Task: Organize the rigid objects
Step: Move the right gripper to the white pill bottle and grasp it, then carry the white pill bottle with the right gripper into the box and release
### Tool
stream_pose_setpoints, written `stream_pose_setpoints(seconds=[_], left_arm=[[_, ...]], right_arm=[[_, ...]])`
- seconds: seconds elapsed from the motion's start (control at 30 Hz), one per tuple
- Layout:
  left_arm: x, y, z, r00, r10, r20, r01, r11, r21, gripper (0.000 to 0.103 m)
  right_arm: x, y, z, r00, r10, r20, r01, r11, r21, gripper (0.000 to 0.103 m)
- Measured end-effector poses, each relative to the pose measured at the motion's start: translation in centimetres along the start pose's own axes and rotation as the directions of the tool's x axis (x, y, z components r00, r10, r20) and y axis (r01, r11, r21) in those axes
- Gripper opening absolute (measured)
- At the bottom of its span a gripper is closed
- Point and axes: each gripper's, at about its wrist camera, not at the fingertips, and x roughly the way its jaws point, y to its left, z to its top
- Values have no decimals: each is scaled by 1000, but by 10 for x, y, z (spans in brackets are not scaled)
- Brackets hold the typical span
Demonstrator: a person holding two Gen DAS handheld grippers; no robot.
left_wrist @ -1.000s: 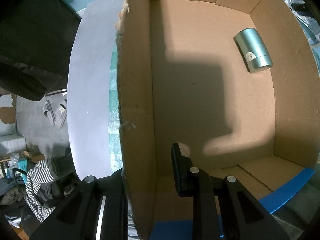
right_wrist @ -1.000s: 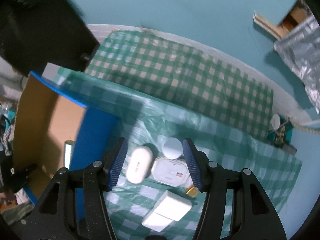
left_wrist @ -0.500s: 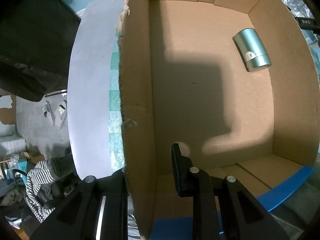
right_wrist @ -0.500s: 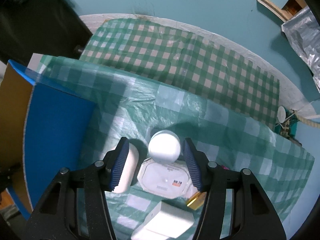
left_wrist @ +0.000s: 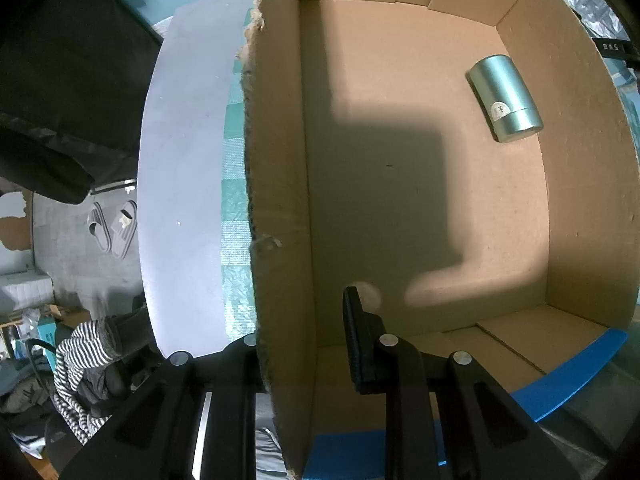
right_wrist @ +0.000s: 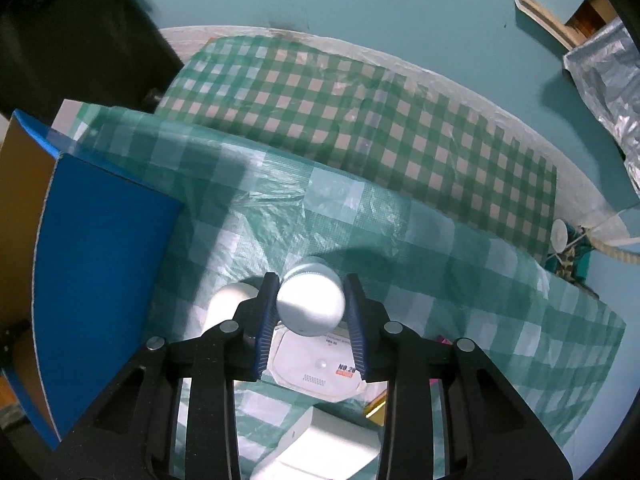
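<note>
**Quick headcount of what we can see**

So here's our tally. We count one cardboard box (left_wrist: 420,208), and inside it just one metal canister (left_wrist: 505,98). Out on the checked tablecloth (right_wrist: 360,128) we get four white things: one round jar (right_wrist: 311,304), one oval case (right_wrist: 228,300), one flat octagonal pack (right_wrist: 320,368) and one white block (right_wrist: 320,444). Add one small gold bit (right_wrist: 376,408), mostly hidden. Off the table we spot two slippers (left_wrist: 114,226), so one pair. Two grippers, one per view.
</note>
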Motion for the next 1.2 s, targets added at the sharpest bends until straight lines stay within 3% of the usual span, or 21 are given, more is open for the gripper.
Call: stream_pose_setpoints(seconds=[0.6, 1.2], left_arm=[[-2, -3, -1, 1000, -3, 1, 3, 1000, 0, 22], [0, 2, -1, 1000, -15, 10, 15, 1000, 7, 22]], right_arm=[[-29, 14, 2, 999, 20, 28, -19, 999, -27, 29], [-114, 63, 17, 987, 112, 116, -98, 988, -118, 29]])
